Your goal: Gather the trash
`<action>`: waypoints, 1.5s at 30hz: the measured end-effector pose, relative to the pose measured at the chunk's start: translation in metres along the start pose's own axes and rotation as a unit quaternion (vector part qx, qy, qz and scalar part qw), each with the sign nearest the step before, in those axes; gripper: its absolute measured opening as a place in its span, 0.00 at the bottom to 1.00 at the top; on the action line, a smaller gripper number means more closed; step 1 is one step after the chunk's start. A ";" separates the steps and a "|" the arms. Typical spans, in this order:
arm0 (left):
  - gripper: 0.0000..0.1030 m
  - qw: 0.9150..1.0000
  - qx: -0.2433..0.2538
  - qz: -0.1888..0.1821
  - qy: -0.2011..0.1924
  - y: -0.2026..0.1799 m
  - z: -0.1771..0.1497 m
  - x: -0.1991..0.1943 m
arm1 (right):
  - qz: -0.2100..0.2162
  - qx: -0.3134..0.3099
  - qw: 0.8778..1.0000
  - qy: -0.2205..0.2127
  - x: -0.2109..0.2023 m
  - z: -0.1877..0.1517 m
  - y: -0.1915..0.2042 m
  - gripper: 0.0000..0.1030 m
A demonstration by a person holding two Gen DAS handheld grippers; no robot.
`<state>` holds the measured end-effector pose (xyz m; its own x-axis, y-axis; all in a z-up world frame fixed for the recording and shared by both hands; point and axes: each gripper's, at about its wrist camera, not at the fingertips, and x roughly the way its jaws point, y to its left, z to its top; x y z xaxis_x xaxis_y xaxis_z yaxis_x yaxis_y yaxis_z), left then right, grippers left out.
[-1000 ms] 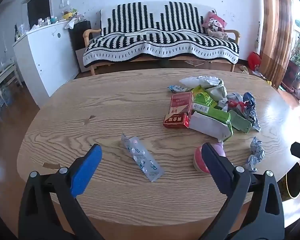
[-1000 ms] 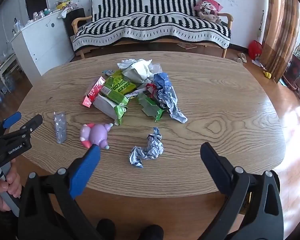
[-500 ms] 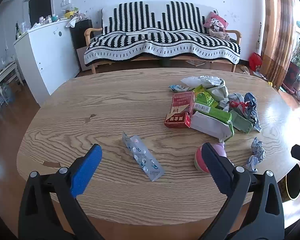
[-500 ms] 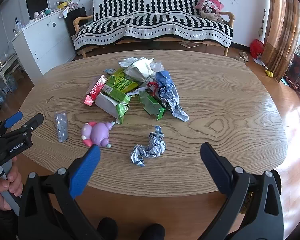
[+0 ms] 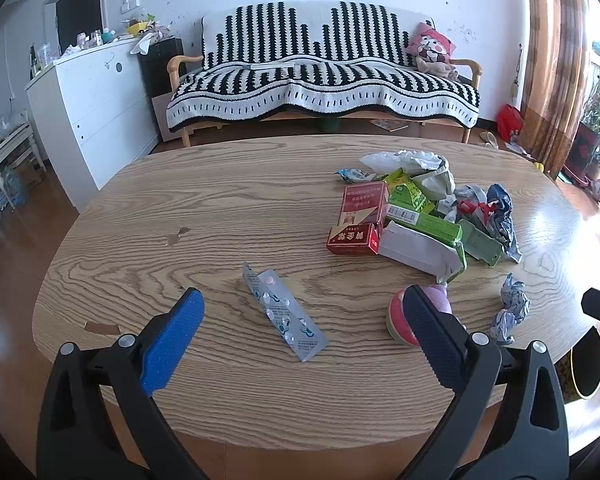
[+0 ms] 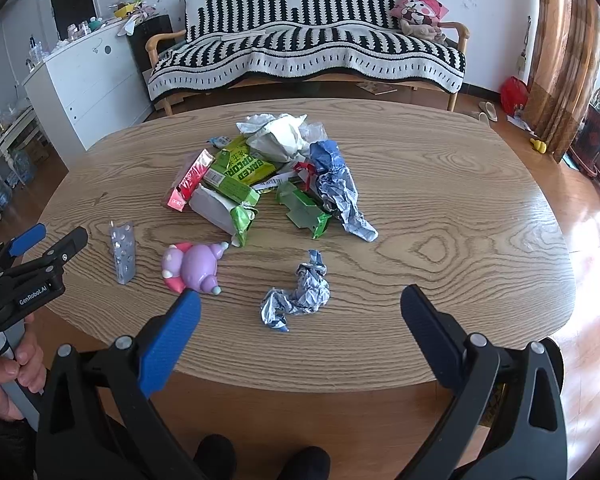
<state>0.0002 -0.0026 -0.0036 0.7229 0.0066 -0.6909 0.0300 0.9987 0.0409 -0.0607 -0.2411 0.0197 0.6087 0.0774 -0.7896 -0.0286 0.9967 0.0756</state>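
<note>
We hold both tongs wide and empty: left gripper [image 5: 300, 320] above the pill strip [image 5: 283, 312], right gripper [image 6: 300, 314] with the crumpled wrapper [image 6: 296, 296] at twelve o'clock.

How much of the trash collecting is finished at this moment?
Nothing looks collected yet. Both the left gripper and right gripper hold nothing, jaws open. The silver blister pack, crumpled foil wrapper and the pile of green and red packets still lie on the oval wooden table.
</note>
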 end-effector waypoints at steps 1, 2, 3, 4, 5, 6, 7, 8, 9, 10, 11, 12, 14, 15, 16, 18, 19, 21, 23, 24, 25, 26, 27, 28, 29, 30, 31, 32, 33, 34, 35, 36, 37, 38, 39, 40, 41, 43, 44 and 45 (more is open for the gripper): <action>0.94 1.000 0.000 0.000 0.000 0.000 0.000 0.000 | 0.000 0.000 1.000 0.000 0.000 0.000 0.000 0.94; 0.94 1.000 0.000 0.000 0.000 0.000 0.000 0.000 | 0.000 0.000 1.000 0.000 0.000 0.000 0.000 0.94; 0.94 1.000 0.000 0.000 0.000 0.000 0.000 0.000 | 0.000 0.000 1.000 0.000 0.000 0.000 0.000 0.94; 0.94 1.000 0.000 0.000 0.000 0.000 0.000 0.000 | 0.000 0.000 1.000 0.001 0.000 0.000 0.000 0.94; 0.94 1.000 0.000 0.000 0.000 0.000 0.000 0.000 | 0.000 0.000 1.000 0.000 0.000 0.000 0.000 0.94; 0.94 1.000 0.000 0.000 0.000 0.000 0.000 0.000 | 0.000 0.000 1.000 0.000 0.000 0.000 0.000 0.94; 0.94 1.000 0.000 0.000 0.000 0.000 0.000 0.000 | -0.002 0.000 1.000 0.001 0.000 0.000 0.000 0.94; 0.94 1.000 0.000 0.000 0.000 0.000 0.000 0.000 | -0.002 0.000 1.000 0.001 0.000 0.000 0.000 0.94; 0.94 1.000 0.000 0.000 0.000 0.000 0.000 0.000 | -0.002 0.000 1.000 0.001 0.000 0.000 0.000 0.94; 0.94 1.000 0.000 0.000 0.000 0.000 0.000 0.000 | -0.002 0.000 1.000 0.002 0.000 0.000 0.000 0.94; 0.94 1.000 0.000 0.000 0.000 0.000 0.000 0.000 | -0.002 0.000 1.000 0.002 0.000 0.000 0.000 0.94; 0.94 1.000 0.000 0.000 0.000 -0.001 0.000 0.000 | -0.001 0.000 1.000 0.002 0.001 0.000 -0.001 0.94; 0.94 1.000 0.000 0.001 0.000 -0.001 0.000 0.000 | -0.002 0.000 1.000 0.002 0.001 0.000 -0.001 0.94; 0.94 1.000 0.000 0.000 0.000 0.000 0.000 0.000 | -0.002 0.001 1.000 0.002 0.001 0.000 -0.001 0.94; 0.94 1.000 0.000 0.000 0.001 -0.001 -0.001 0.000 | -0.002 0.001 1.000 0.002 0.001 0.000 -0.001 0.94; 0.94 1.000 0.000 0.000 0.000 0.000 0.000 0.000 | -0.002 0.001 1.000 0.002 0.000 -0.001 -0.001 0.94; 0.94 1.000 0.000 0.001 0.000 -0.001 -0.001 0.000 | -0.002 0.001 1.000 0.001 0.001 -0.001 -0.001 0.94; 0.94 1.000 0.000 0.000 0.001 0.000 -0.001 0.000 | -0.005 -0.001 1.000 -0.001 0.002 -0.002 -0.002 0.94; 0.94 1.000 0.001 0.000 0.001 -0.001 -0.001 0.000 | -0.013 0.000 1.000 0.001 0.007 -0.005 -0.006 0.94; 0.94 1.000 0.001 0.001 0.001 -0.001 -0.001 0.000 | -0.011 0.006 1.000 0.006 0.010 -0.005 -0.010 0.94; 0.94 1.000 0.001 0.001 0.001 -0.001 -0.001 0.000 | -0.003 0.015 1.000 0.011 0.011 -0.005 -0.013 0.94; 0.94 1.000 0.002 0.001 0.002 -0.001 -0.001 0.001 | 0.005 0.021 1.000 0.011 0.011 -0.004 -0.017 0.94; 0.94 1.000 0.000 0.001 0.005 0.000 -0.001 0.002 | 0.004 0.024 1.000 0.010 0.010 -0.004 -0.019 0.94; 0.94 1.000 -0.004 -0.002 0.008 0.001 0.000 0.004 | 0.003 0.024 1.000 0.009 0.009 -0.005 -0.020 0.94; 0.94 1.000 -0.014 -0.007 0.016 0.006 0.001 0.007 | 0.005 0.023 1.000 0.009 0.008 -0.005 -0.021 0.94; 0.94 0.999 -0.030 -0.013 0.028 0.013 0.003 0.012 | 0.007 0.023 1.000 0.008 0.007 -0.004 -0.021 0.94; 0.94 0.998 -0.044 -0.014 0.039 0.020 0.004 0.018 | 0.007 0.022 1.000 0.007 0.007 -0.005 -0.021 0.94; 0.94 0.997 -0.055 -0.014 0.049 0.026 0.005 0.024 | 0.005 0.021 1.000 0.008 0.006 -0.005 -0.021 0.94; 0.94 0.995 -0.069 -0.015 0.064 0.034 0.005 0.032 | 0.006 0.021 1.000 0.010 0.006 -0.005 -0.021 0.94; 0.94 0.993 -0.084 -0.016 0.076 0.040 0.005 0.039 | 0.009 0.022 1.000 0.011 0.007 -0.006 -0.022 0.94; 0.94 0.990 -0.104 -0.020 0.095 0.048 0.005 0.049 | 0.010 0.022 1.000 0.012 0.007 -0.006 -0.023 0.94; 0.94 0.987 -0.115 -0.024 0.110 0.052 0.004 0.057 | 0.009 0.022 1.000 0.013 0.007 -0.006 -0.024 0.94; 0.94 0.984 -0.125 -0.027 0.125 0.054 0.002 0.066 | 0.011 0.023 1.000 0.016 0.008 -0.006 -0.025 0.94; 0.94 0.980 -0.134 -0.030 0.144 0.054 0.000 0.079 | 0.013 0.024 0.999 0.019 0.009 -0.007 -0.025 0.94; 0.94 0.978 -0.136 -0.031 0.154 0.054 -0.002 0.086 | 0.015 0.024 0.999 0.021 0.011 -0.007 -0.026 0.94; 0.94 0.975 -0.138 -0.032 0.169 0.050 -0.004 0.097 | 0.016 0.024 0.999 0.023 0.012 -0.007 -0.026 0.94; 0.94 0.974 -0.137 -0.031 0.177 0.047 -0.005 0.104 | 0.017 0.023 0.999 0.026 0.014 -0.008 -0.026 0.94; 0.94 0.972 -0.133 -0.016 0.195 0.039 -0.008 0.120 | 0.025 0.023 0.999 0.030 0.018 -0.009 -0.027 0.94; 0.94 0.970 -0.132 -0.012 0.203 0.036 -0.009 0.126 | 0.028 0.021 0.999 0.033 0.020 -0.009 -0.027 0.94; 0.94 0.969 -0.132 -0.009 0.208 0.034 -0.009 0.130 | 0.031 0.019 0.999 0.037 0.023 -0.010 -0.027 0.94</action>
<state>0.0886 0.0326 -0.0988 0.3809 -0.0456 -0.9235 -0.1775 0.9766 -0.1214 -0.0534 -0.2661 -0.0066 0.5465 0.1411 -0.8255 -0.0326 0.9885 0.1474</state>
